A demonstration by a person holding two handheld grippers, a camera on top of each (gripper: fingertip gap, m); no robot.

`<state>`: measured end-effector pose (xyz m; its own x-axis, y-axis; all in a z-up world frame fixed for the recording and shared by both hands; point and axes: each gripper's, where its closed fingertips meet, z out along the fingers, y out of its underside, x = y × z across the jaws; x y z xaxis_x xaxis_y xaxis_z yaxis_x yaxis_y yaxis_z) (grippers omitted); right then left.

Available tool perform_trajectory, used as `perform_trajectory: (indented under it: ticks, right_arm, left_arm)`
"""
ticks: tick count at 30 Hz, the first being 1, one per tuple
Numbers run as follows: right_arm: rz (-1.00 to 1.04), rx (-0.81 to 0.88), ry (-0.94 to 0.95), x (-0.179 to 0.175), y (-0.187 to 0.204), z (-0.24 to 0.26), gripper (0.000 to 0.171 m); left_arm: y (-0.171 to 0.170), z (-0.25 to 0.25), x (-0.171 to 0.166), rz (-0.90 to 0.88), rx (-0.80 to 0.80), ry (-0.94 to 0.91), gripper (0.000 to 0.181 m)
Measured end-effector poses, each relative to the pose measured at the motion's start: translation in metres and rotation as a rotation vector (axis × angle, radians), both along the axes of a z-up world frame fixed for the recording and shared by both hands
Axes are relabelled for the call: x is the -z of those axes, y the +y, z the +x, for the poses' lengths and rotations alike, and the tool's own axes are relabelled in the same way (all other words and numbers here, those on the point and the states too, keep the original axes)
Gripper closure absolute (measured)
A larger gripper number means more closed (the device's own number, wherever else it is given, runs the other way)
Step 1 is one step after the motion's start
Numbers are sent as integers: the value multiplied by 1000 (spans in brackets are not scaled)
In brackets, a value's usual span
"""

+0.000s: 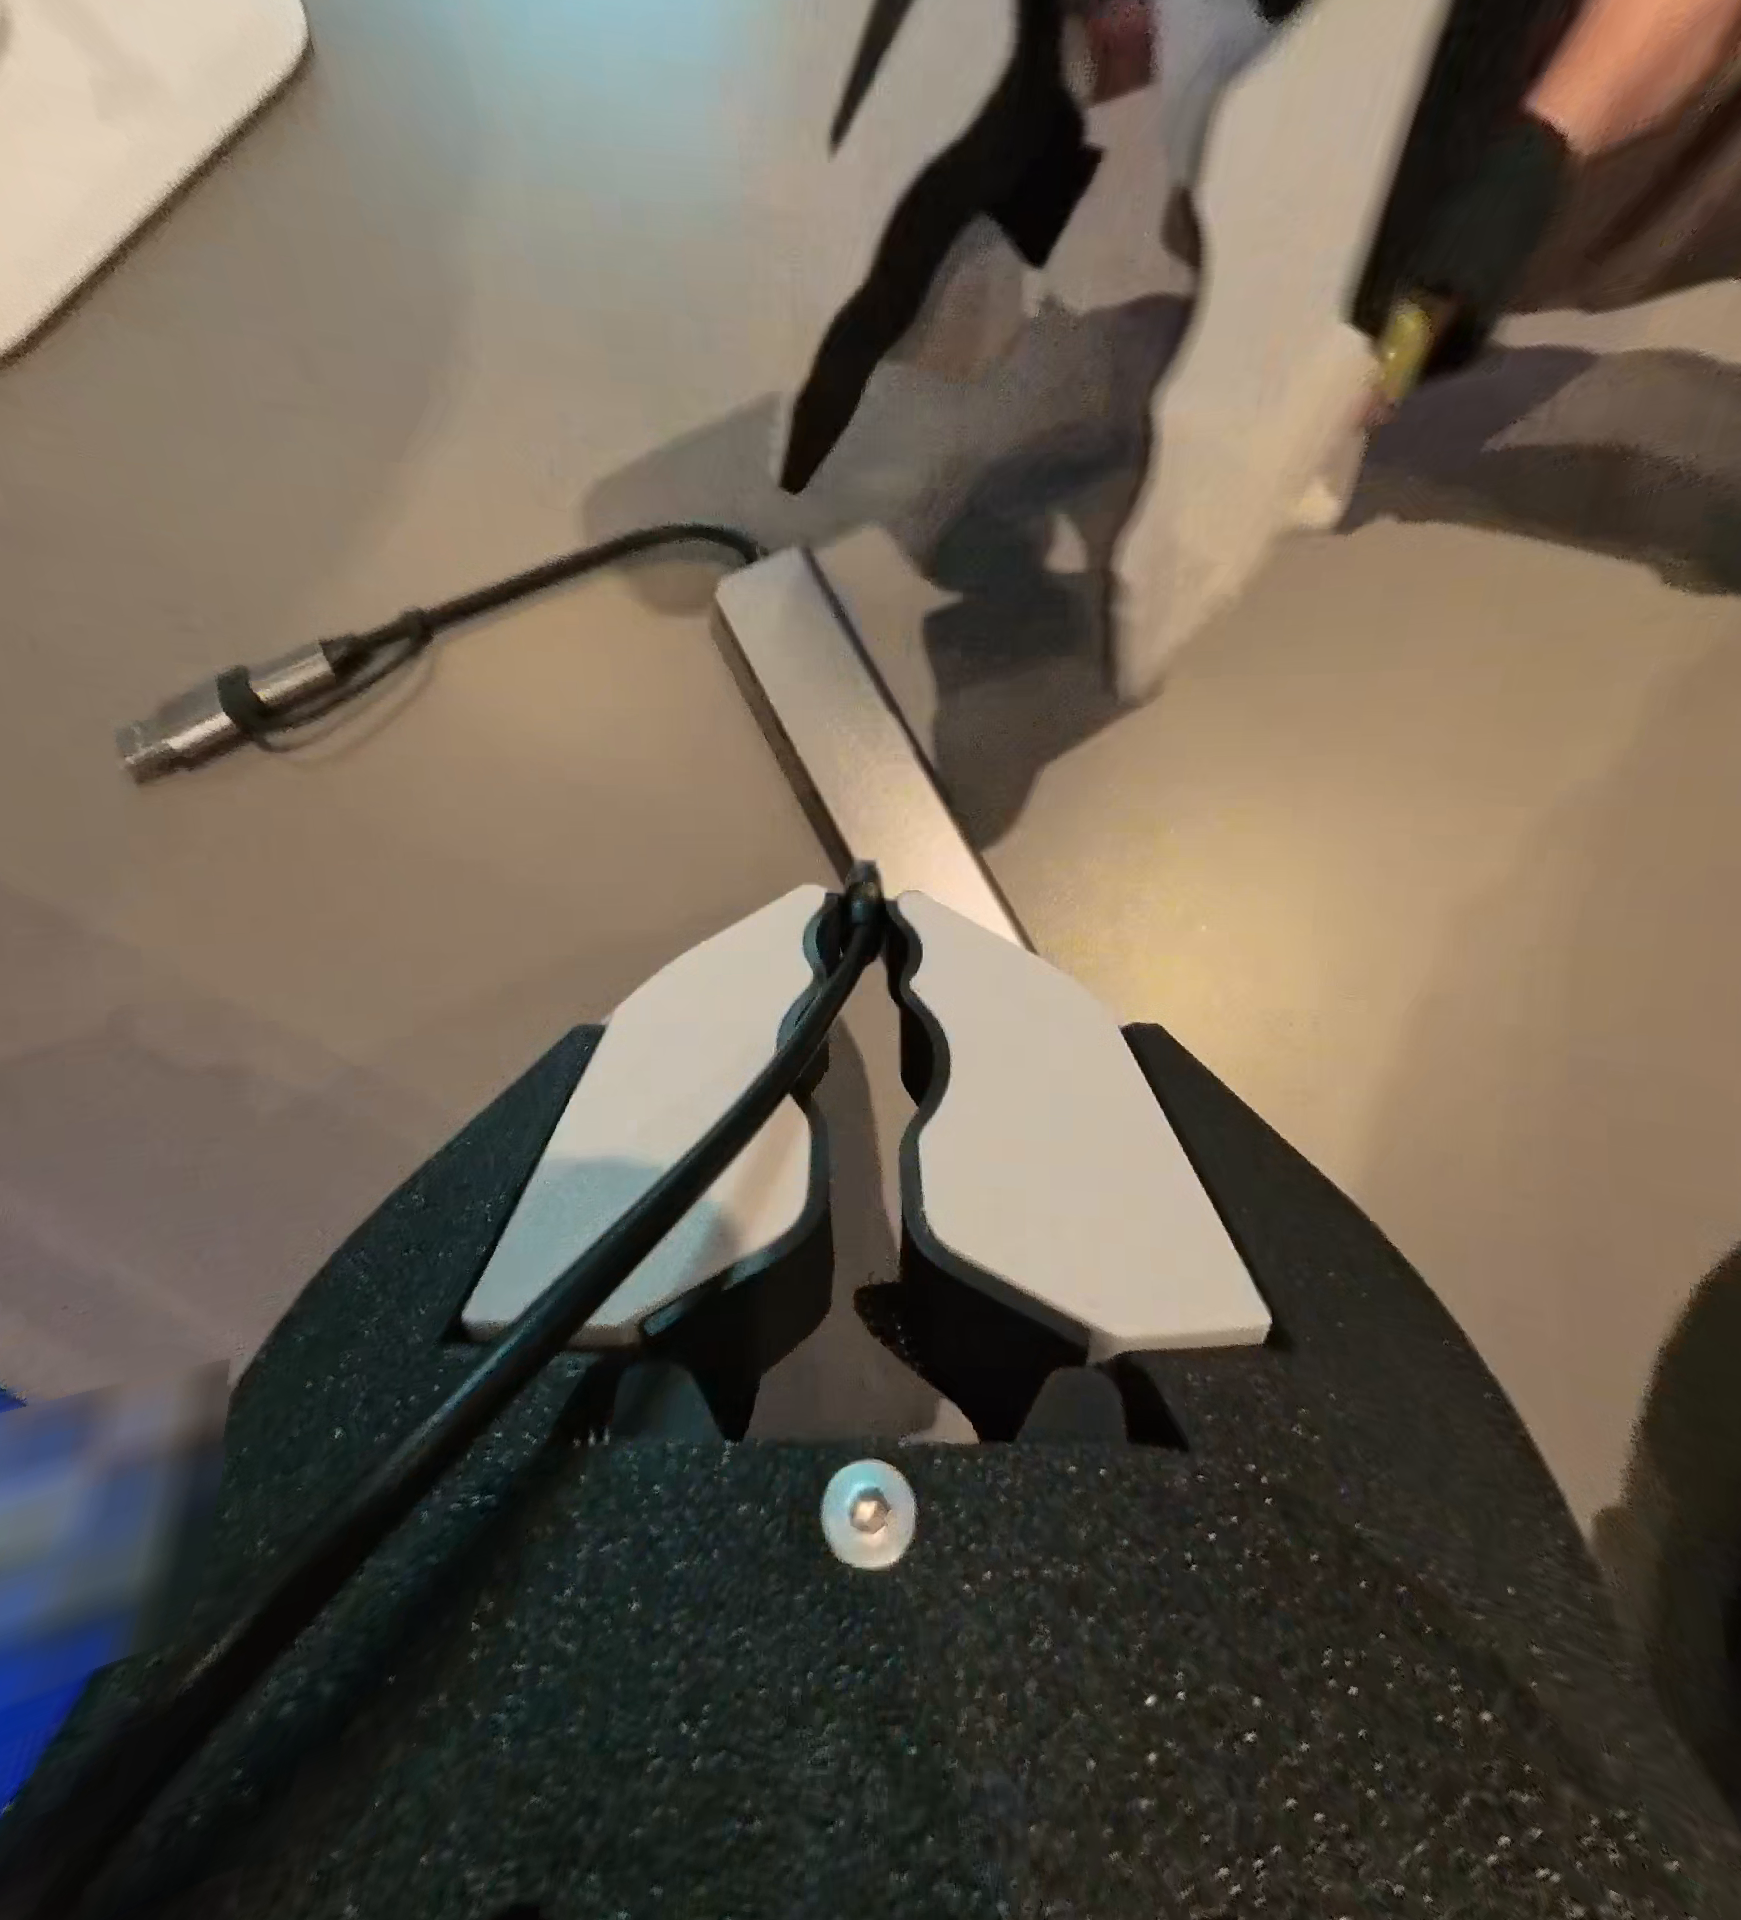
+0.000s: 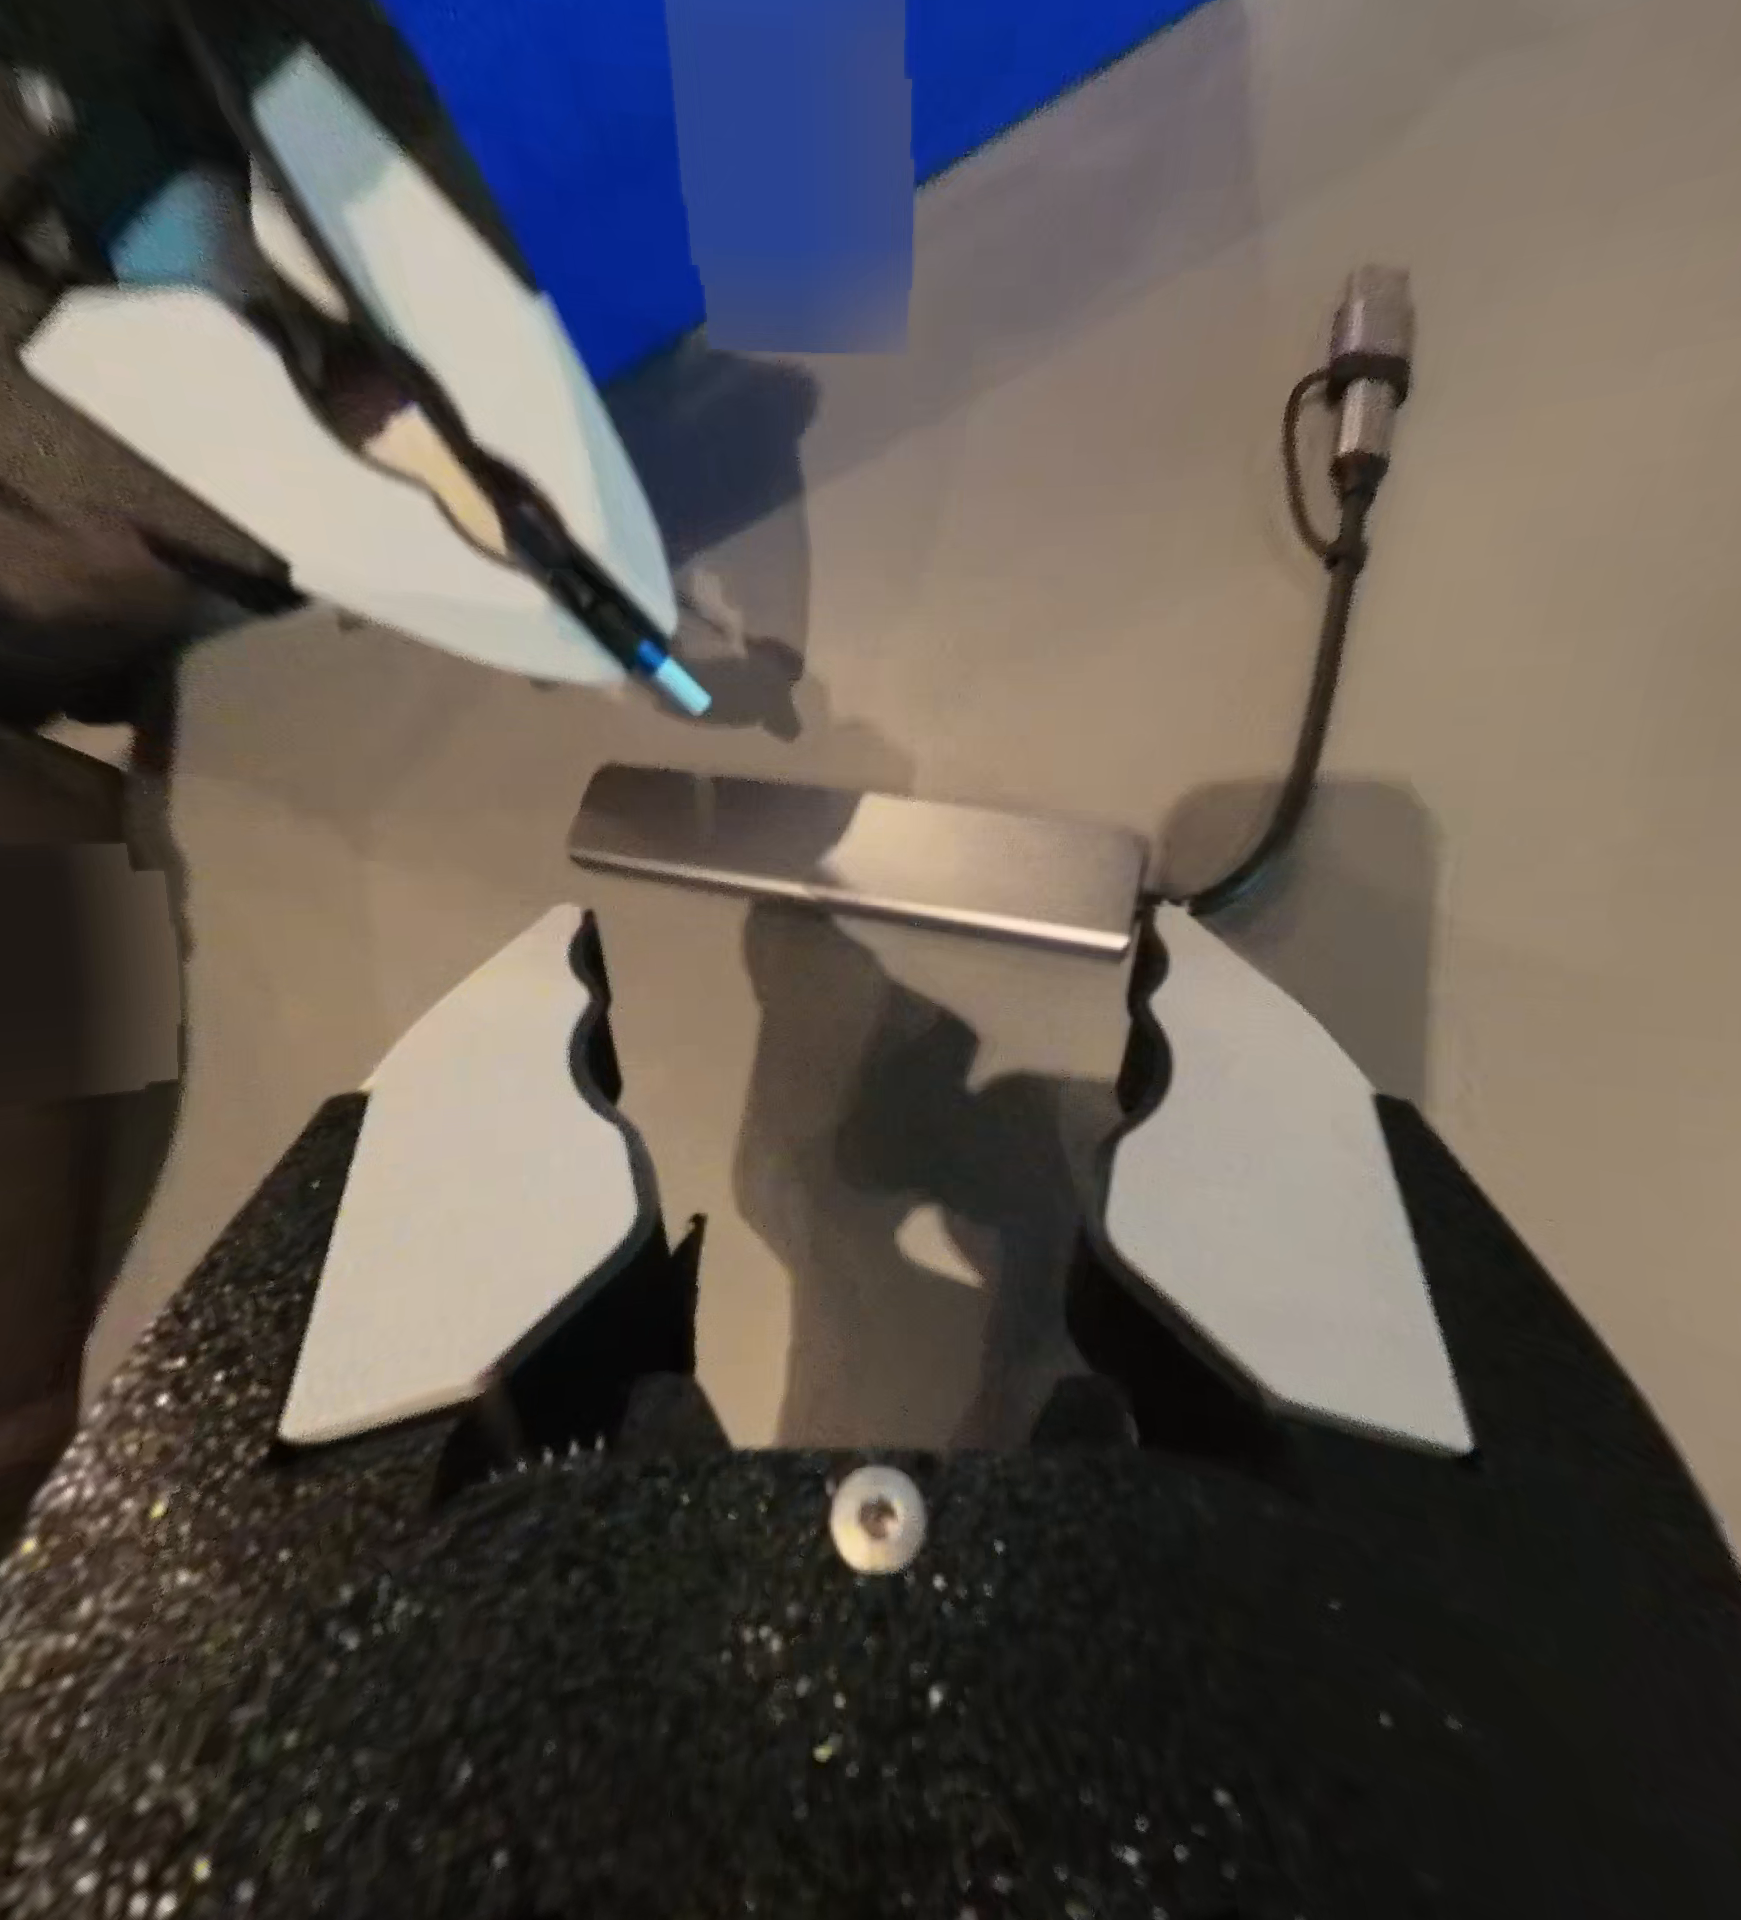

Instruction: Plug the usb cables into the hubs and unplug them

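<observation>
— So, where was the thin black usb cable (image 1: 637, 1226)?
— Pinched in the left hand-held gripper (image 1: 871, 904), above the flat grey metal hub (image 1: 850, 727) on the beige surface (image 1: 1365, 935).
— And the right hand-held gripper (image 2: 866, 925)?
— Spread wide, near the hub.

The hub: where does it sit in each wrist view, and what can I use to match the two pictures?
Left wrist view: hub runs diagonally through the centre, just past the left gripper.
Right wrist view: hub lies crosswise at centre, just beyond the open right gripper.
Shared landmark: the hub's own cable plug on the table.
</observation>
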<state>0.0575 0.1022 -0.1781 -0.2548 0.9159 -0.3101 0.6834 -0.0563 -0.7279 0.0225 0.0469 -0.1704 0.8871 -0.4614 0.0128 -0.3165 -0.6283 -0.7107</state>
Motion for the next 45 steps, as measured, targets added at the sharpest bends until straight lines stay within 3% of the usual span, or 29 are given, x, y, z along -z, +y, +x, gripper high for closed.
perform_trajectory:
  ticks: [4, 12, 19, 22, 27, 31, 34, 45]
  right_arm:
    - [47, 38, -37, 15, -20, 10, 66]
    - [9, 87, 65, -7, -50, 22, 77]
    - [-43, 167, 44, -3, -41, 30, 80]
    - [-140, 246, 7, -2, -28, 31, 88]
    - [-396, 353, -112, -4, -1, 28, 85]
    - [-736, 367, -255, -6, 7, 23, 80]
    - [-891, 386, -303, -5, 12, 20, 85]
    - [-973, 389, -371, -5, 9, 1, 88]
  left_arm:
    - [1, -2, 10, -74, 2, -38, 174]
    - [-2, 0, 21, -158, -23, -65, 173]
    - [-2, 16, 25, -222, -18, -169, 173]
    - [-4, 35, 25, -237, 40, -235, 173]
    - [4, 31, 18, -158, 22, -183, 173]
    - [13, 26, 18, -163, -12, -204, 173]
    - [19, 25, 21, -173, -31, -237, 173]
    - [29, 33, 31, -233, -7, -246, 173]
